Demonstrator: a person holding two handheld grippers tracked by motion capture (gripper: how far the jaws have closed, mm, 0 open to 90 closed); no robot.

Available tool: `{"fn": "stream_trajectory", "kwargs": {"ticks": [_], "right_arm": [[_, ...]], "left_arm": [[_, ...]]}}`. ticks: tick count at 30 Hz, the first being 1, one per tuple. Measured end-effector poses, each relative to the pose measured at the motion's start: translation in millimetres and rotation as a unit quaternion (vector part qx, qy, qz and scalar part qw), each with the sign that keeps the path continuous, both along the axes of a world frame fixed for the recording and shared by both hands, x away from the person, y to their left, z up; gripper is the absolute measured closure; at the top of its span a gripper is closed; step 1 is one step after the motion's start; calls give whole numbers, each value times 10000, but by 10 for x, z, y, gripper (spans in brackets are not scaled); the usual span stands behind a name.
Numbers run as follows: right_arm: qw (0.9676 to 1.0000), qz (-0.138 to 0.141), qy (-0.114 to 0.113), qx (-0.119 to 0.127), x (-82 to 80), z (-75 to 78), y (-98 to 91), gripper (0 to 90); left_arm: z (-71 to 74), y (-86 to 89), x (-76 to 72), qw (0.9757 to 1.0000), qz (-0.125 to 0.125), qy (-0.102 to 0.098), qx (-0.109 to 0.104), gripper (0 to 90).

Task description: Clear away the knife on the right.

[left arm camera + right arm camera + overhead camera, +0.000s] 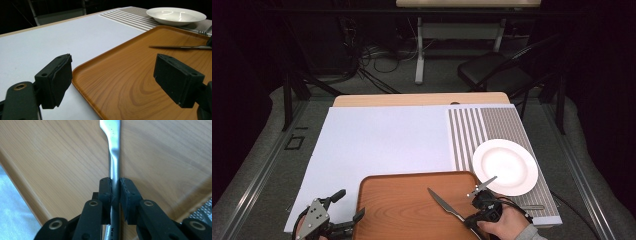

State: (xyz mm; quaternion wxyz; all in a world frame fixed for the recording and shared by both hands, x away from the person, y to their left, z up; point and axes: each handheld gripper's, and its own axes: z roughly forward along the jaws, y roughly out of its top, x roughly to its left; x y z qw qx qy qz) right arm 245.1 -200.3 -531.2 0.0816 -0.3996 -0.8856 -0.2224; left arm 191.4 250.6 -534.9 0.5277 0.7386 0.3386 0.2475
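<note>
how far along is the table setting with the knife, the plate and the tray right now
Already done, it seems: the white plate sits on the striped mat, with a fork beside it. In hand: the right gripper is clamped on the knife by its handle, over the wooden tray. The left gripper is open at the tray's corner, holding nothing. Probably left: carrying the knife to the mat beside the plate.

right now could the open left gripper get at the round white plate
Probably not directly: the left gripper sits at the wooden tray's near left corner, while the white plate lies beyond the far right corner.
</note>
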Motion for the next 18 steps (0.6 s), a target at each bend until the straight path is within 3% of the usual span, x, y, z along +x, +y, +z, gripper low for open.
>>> {"fn": "stream_trajectory", "kwargs": {"ticks": [7, 9, 13, 16, 18], "right_arm": [[9996, 56, -209, 188, -24, 29, -22, 764], [9987, 97, -390, 310, -24, 52, -31, 764], [9946, 335, -764, 623, -26, 42, 9, 821], [9914, 553, -949, 706, -28, 13, 69, 897], [9898, 577, -1057, 758, -31, -10, 112, 900]], "left_arm": [[-1, -1, -2, 10000, -3, 0, 13, 156], [-2, -1, 0, 10000, -1, 6, 16, 156], [-2, -3, 0, 10000, -4, 3, 26, 156], [-2, -3, 0, 10000, -7, 4, 26, 156], [-2, -1, 0, 10000, -10, 2, 29, 156]]}}
